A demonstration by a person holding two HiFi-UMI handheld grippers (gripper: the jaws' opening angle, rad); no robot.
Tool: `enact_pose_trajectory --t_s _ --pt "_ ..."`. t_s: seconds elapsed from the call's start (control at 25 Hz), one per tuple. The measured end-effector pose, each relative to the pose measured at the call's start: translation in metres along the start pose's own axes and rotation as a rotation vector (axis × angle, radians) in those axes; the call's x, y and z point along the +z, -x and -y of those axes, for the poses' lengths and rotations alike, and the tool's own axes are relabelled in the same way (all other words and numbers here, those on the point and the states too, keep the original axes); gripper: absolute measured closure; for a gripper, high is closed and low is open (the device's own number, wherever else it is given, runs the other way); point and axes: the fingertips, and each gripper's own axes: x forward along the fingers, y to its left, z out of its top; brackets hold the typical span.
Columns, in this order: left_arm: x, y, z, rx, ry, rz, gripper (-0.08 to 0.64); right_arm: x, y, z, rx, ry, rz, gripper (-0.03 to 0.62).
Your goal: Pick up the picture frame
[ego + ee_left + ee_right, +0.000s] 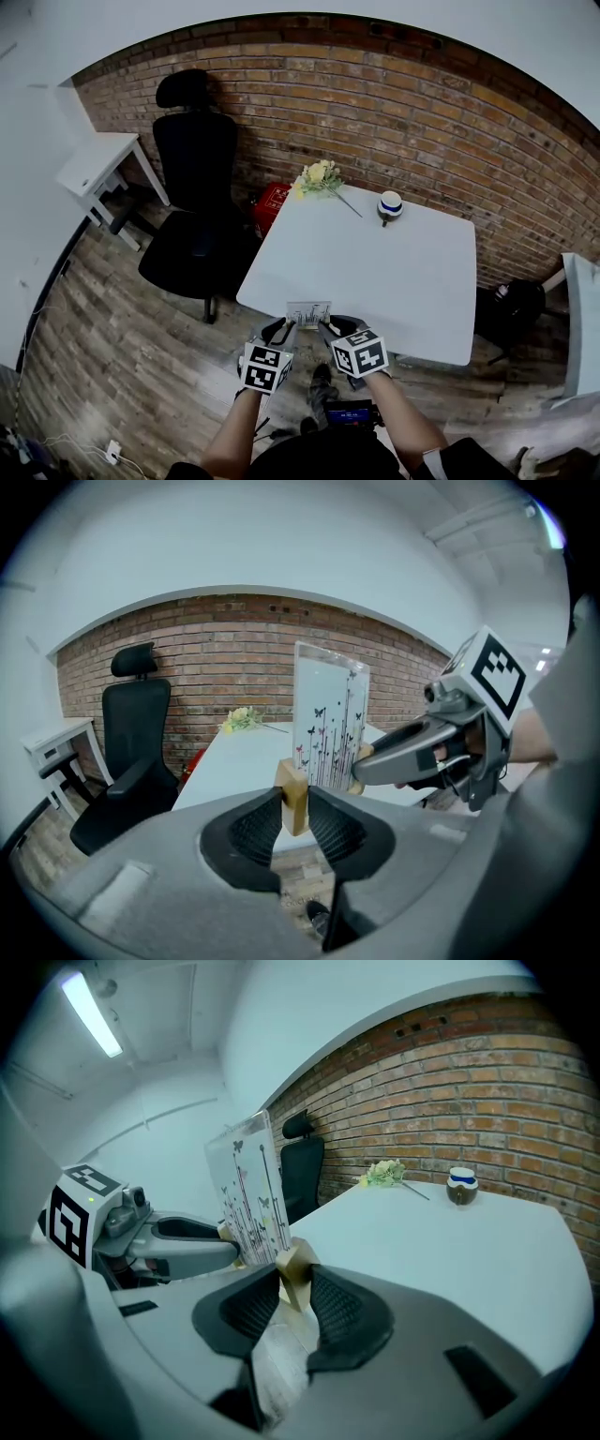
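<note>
Head view shows the picture frame (308, 313) upright at the near edge of the bench (412, 281), left tool (295, 813) and right tool (292, 1286) each clamped on a wooden foot (293, 797) — the pick-up seems made, so next both must travel together, level.

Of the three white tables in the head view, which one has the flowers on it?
The large middle table: flowers lie at its far edge. The left desk and right table show none.

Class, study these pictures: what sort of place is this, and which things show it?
Probably a small office or studio: a black office chair beside a white table, a brick wall behind them, and a white side desk.
</note>
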Motion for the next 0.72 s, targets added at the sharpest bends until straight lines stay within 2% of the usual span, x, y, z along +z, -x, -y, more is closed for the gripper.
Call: enact_pose_trajectory --t_s 0.4,0.72 --pt "-0.038 0.058 0.053 -0.026 0.018 -0.003 0.469 -0.053 0.055 -0.042 -0.024 -0.004 -0.019 0.485" --pt "-0.038 0.071 0.062 -0.020 0.032 0.017 0.469 -0.055 0.069 -0.049 -0.030 0.018 -0.016 0.486"
